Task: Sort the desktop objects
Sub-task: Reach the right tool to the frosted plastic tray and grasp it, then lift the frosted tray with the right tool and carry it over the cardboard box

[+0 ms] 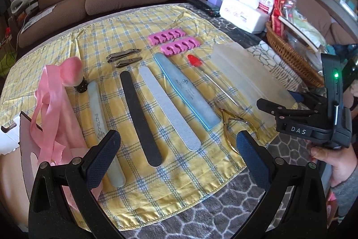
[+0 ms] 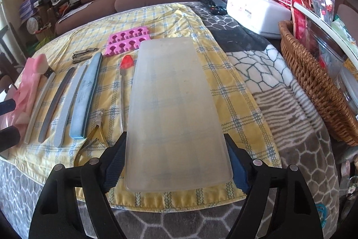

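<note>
1. The lid (image 2: 176, 109), a translucent plastic sheet with rounded corners, lies flat on the yellow checked cloth (image 2: 226, 91) at the right end of the row of nail tools, its near short edge close to the cloth's hem.
2. The right gripper (image 2: 176, 162) has its fingers (image 2: 115, 162) set on either side of that near end, each pad at or against a long edge. Whether they press or only bracket it, I cannot tell; nothing is lifted.
3. It looks thin, light and somewhat bendy. Held only at one end it would probably sag or twist, and the smooth plastic may slip between the pads. A hold across the width, well onto the edges, seems soundest.
4. The left gripper (image 1: 176, 156) hovers with its fingers (image 1: 101, 158) spread wide and empty, over the near ends of the files.
5. The files lie side by side: white file (image 1: 105, 127), black file (image 1: 139, 115), grey file (image 1: 170, 106), blue buffer (image 1: 186, 91). They appear stiff, flat and light. Lying flush on the cloth, they are best pinched across their narrow width near the middle.
6. The gold nipper (image 1: 233, 124) is metal, with a pointed tip; take it by the handles.
7. The red-tipped stick (image 1: 210, 77) is slender and may roll.
8. The pink separators (image 1: 172, 40) look like soft foam. The clippers (image 1: 124, 57) are small and hard.
9. The pink ribbon (image 1: 48, 102) is limp and could snag.
</note>
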Tool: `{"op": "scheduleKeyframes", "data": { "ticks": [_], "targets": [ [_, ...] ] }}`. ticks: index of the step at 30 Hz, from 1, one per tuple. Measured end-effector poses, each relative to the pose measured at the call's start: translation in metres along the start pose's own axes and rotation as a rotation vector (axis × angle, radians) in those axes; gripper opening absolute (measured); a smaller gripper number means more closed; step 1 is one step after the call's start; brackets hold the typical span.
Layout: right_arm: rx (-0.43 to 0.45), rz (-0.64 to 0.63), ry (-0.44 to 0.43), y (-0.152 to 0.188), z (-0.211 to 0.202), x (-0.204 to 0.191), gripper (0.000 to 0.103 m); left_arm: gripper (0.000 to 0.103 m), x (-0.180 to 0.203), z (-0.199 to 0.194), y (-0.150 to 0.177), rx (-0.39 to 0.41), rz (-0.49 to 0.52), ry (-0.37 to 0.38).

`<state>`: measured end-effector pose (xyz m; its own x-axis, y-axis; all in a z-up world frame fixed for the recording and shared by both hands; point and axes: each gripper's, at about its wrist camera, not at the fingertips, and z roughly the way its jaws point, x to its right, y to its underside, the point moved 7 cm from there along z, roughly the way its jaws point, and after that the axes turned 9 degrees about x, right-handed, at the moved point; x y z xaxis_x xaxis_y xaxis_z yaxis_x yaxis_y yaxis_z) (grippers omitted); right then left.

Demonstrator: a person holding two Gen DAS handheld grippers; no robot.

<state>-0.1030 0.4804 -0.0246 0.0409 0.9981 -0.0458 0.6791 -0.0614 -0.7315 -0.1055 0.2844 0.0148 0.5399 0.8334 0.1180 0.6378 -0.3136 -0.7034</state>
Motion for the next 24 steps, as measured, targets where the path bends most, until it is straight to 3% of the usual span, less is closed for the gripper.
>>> {"op": "scheduleKeyframes", "data": {
  "ticks": [3,6,8,10,11,17,22,24],
  "targets": [
    [0.023,0.006,-0.01,-0.005,-0.01,-0.002,0.08,0.103,0.004,-0.002,0.002,-0.017,-0.036,0.053],
    [0.044,0.023,-0.027,-0.013,-0.026,-0.004,0.079,0.103,0.011,-0.005,0.003,-0.043,-0.124,0.159],
    [0.041,0.022,-0.044,-0.017,-0.038,-0.009,0.079,0.103,0.017,-0.004,0.005,-0.084,-0.244,0.299],
    [0.029,0.023,-0.066,-0.016,-0.05,-0.016,0.079,0.103,0.028,0.003,0.013,-0.172,-0.429,0.501],
    [0.024,0.024,-0.077,-0.014,-0.055,-0.021,0.079,0.103,0.033,0.008,0.018,-0.208,-0.503,0.564],
    [0.02,-0.007,-0.129,0.001,-0.098,-0.047,0.079,0.103,0.05,0.025,0.031,-0.245,-0.696,0.664],
    [0.038,-0.098,-0.151,0.006,-0.129,-0.07,0.079,0.101,0.054,0.013,0.024,-0.222,-0.777,0.749],
    [0.039,-0.141,-0.175,0.005,-0.138,-0.084,0.079,0.095,0.048,0.003,0.019,-0.217,-0.798,0.776]
  ]
}}
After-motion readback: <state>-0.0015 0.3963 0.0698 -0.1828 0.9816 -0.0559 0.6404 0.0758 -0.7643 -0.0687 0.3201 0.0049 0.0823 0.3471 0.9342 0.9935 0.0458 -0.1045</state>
